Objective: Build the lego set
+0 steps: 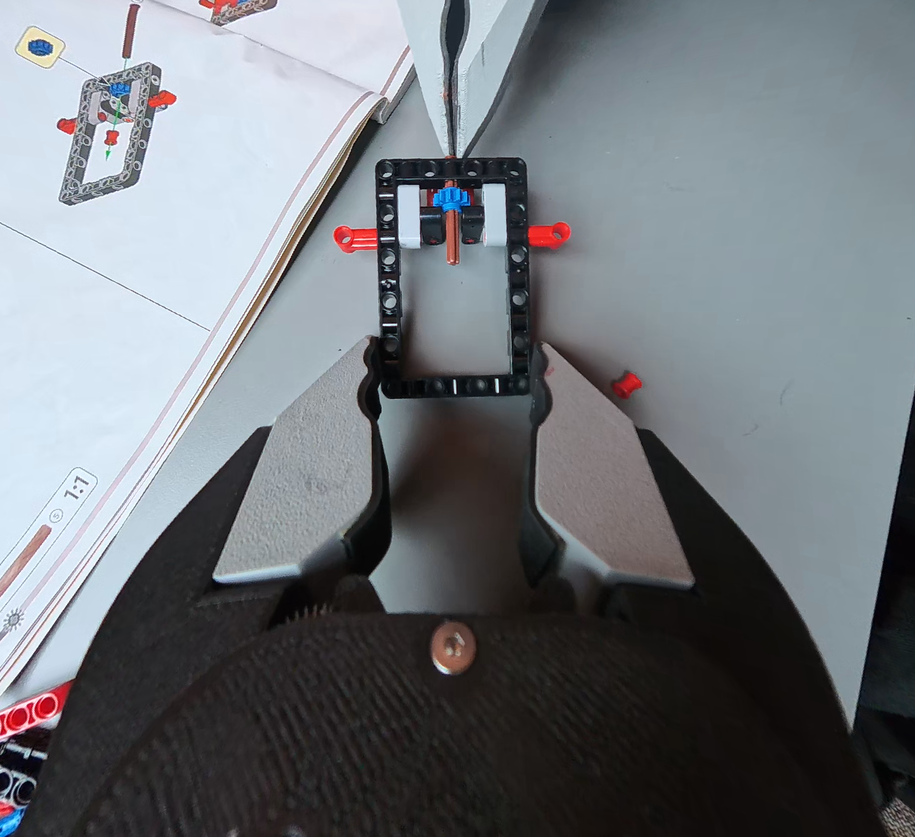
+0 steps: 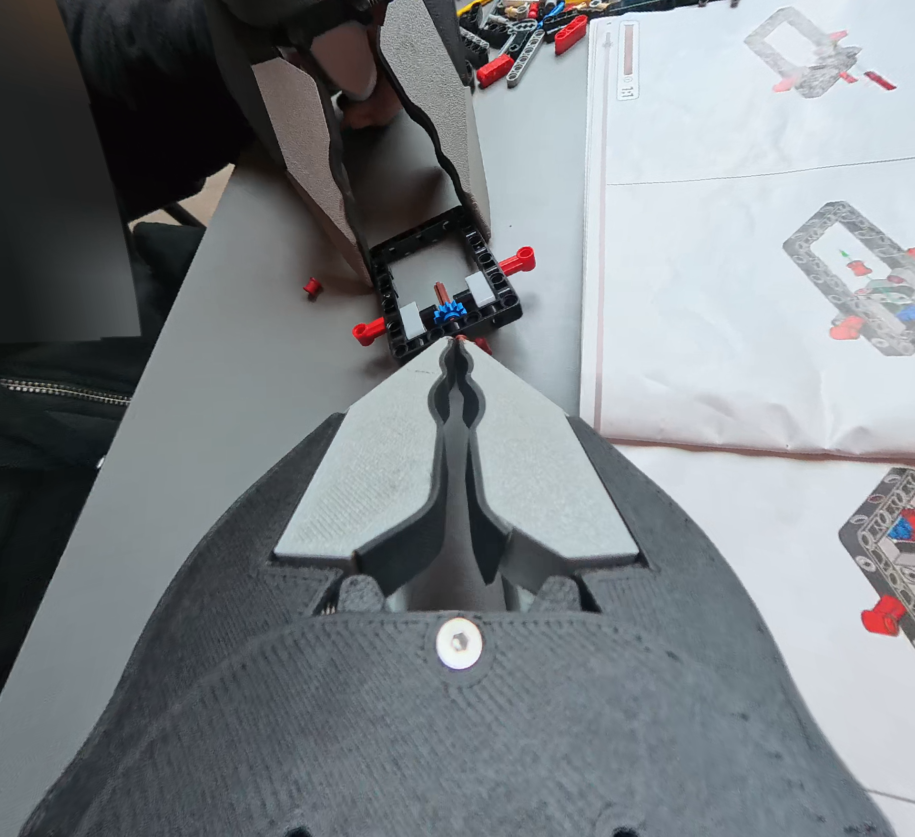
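Black rectangular frame [image 1: 453, 278] lies flat on the grey table, a red pin poking out of each long side, two light grey blocks inside near its far end. A brown axle [image 1: 451, 231] runs through that end with a blue gear [image 1: 448, 197] threaded on it. One small red bush [image 1: 627, 384] sits loose just beside the frame.

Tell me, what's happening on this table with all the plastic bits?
A person is building a Lego model using two tools. The left hand-held gripper clamps the near end of a black rectangular plastic frame lying on the grey table. The right hand-held gripper, shut, pinches the end of a thin brown axle running through a small blue gear. A tiny red bush lies loose nearby.
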Demonstrator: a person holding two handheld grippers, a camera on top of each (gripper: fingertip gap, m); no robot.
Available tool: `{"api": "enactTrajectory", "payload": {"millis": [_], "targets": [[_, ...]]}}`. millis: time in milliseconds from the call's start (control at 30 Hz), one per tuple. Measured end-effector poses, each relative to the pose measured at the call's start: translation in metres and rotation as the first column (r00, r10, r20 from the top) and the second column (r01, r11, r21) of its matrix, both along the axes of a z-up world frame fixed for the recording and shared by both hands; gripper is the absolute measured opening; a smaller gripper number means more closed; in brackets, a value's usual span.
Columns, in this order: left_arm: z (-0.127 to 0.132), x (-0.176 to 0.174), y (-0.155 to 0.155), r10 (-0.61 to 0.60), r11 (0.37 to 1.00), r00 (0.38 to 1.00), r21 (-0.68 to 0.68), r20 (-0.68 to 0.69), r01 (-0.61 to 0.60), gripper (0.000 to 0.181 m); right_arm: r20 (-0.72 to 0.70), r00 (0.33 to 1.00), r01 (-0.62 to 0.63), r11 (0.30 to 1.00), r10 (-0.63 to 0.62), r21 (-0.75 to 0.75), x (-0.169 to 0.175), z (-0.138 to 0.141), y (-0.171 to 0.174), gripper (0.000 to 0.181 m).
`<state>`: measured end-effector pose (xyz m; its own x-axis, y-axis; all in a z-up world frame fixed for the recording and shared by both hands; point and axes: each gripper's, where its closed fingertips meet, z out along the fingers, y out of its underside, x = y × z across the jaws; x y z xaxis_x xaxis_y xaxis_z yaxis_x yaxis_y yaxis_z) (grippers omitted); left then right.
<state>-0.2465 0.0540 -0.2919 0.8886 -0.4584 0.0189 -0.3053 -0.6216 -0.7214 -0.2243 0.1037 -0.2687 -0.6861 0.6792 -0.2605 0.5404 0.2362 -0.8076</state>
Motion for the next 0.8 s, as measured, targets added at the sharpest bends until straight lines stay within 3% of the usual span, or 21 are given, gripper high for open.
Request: {"api": "enactTrajectory", "payload": {"millis": [300, 600, 800], "targets": [[0.0001, -0.0002, 0.0003, -0.013, 1.0, 1.0, 0.002, 0.0, 0.013, 0.059, 0.146, 0.988, -0.03, 0.988, 0.053, -0.154, 0.0013, 0.0005, -0.0012, 0.0], [0.0001, 0.0, 0.0, -0.019, 1.0, 1.0, 0.003, -0.002, 0.019, 0.059, 0.067, 0.998, -0.005, 0.999, 0.008, -0.039, 0.0005, -0.0027, 0.0017, 0.0], [0.0, 0.0004, 0.0001, -0.021, 1.0, 1.0, 0.003, -0.001, 0.021, 0.059, 0.059, 0.998, -0.007, 0.998, 0.011, -0.068, -0.0006, 0.0011, 0.0022, 0.0]]}}
